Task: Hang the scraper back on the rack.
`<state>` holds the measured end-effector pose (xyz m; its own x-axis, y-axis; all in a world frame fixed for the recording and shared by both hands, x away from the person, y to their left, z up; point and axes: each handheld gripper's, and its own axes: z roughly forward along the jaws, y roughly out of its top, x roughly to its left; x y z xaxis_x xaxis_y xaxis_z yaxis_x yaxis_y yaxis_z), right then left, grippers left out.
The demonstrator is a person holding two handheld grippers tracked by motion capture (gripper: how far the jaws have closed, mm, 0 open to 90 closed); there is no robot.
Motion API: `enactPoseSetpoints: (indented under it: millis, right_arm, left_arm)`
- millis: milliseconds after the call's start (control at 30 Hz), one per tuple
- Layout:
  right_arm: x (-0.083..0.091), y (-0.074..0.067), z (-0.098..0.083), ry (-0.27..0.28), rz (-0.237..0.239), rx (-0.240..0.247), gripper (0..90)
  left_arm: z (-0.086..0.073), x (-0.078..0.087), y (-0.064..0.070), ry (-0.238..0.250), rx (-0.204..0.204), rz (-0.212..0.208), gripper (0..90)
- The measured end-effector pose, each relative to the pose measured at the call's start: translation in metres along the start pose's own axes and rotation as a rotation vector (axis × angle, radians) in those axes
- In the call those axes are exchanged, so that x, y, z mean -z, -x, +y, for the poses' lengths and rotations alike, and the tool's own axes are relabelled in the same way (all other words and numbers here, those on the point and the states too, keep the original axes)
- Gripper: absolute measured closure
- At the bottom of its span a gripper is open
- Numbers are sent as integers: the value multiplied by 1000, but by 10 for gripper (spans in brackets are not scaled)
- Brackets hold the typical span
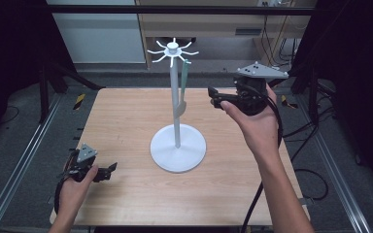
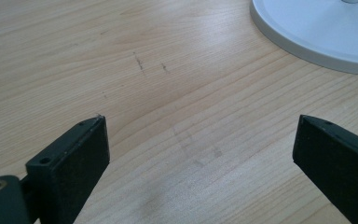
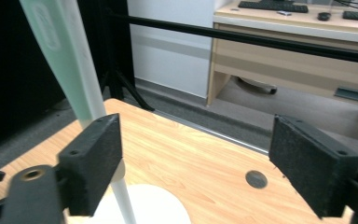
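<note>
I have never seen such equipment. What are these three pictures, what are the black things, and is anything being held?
A person holds one hand-held gripper in each hand. The high view looks down on a wooden table. The other two pictures come from cameras riding on each gripper, looking along its two black jaws. On the table stands a white stand with hooks on top; a pale green spoon-like utensil hangs from one. The left gripper is low near the table, open and empty. The right gripper, raised beside the utensil, is open too, holding nothing.
</note>
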<state>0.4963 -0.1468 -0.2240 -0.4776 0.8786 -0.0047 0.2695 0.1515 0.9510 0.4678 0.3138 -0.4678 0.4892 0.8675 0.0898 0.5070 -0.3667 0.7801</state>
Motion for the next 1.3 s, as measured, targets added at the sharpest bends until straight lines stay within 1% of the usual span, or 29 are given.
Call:
enactPoseSetpoints:
  millis: [133,233,333,400,500,567,633,733,800,900,967,1033,1100,1133,1200,1300]
  right_arm:
    - [2,3,-11,-9,-15,-2,128]
    - [3,5,-21,-17,-26,10,103]
    - [4,8,-30,-17,-31,6,79]
    - [6,10,-36,-17,-31,7,73]
    - [10,13,-47,-8,-43,4,74]
    - [12,16,-53,-4,-46,-1,69]
    - [14,18,-61,-7,-45,10,57]
    - [16,20,-74,-25,-52,23,55]
    - [18,22,-83,-32,-53,13,54]
    - [20,25,-97,-49,-57,-1,57]
    - [21,27,-107,-62,-64,-14,58]
    - [21,29,-118,-73,-63,-26,59]
    - [21,31,-130,-82,-64,-40,65]
    - [21,31,-134,-84,-66,-41,73]
    - [21,33,-145,-99,-71,-35,72]
    - [19,34,-159,-117,-65,-54,62]
  left_arm:
    - [0,0,0,1,-2,-1,33]
    - [0,0,0,-1,0,0,33]
    - [-1,0,-1,4,3,3,32]
    - [-1,1,-2,1,4,-1,32]
    - [0,2,-2,28,6,-5,31]
    - [0,3,-1,34,3,-1,29]
    - [0,3,-1,34,1,-1,29]
    - [0,3,-2,35,5,0,29]
    - [0,4,-2,40,7,-2,29]
    - [0,5,-2,40,-5,-10,28]
    - [0,4,-2,45,-2,-6,27]
    - [0,5,-3,42,-9,-6,27]
    - [-1,5,-5,46,-1,-1,26]
    - [-1,5,-5,43,-6,1,26]
    - [-1,4,-5,41,-13,-10,26]
    - [0,3,-2,34,-25,-11,26]
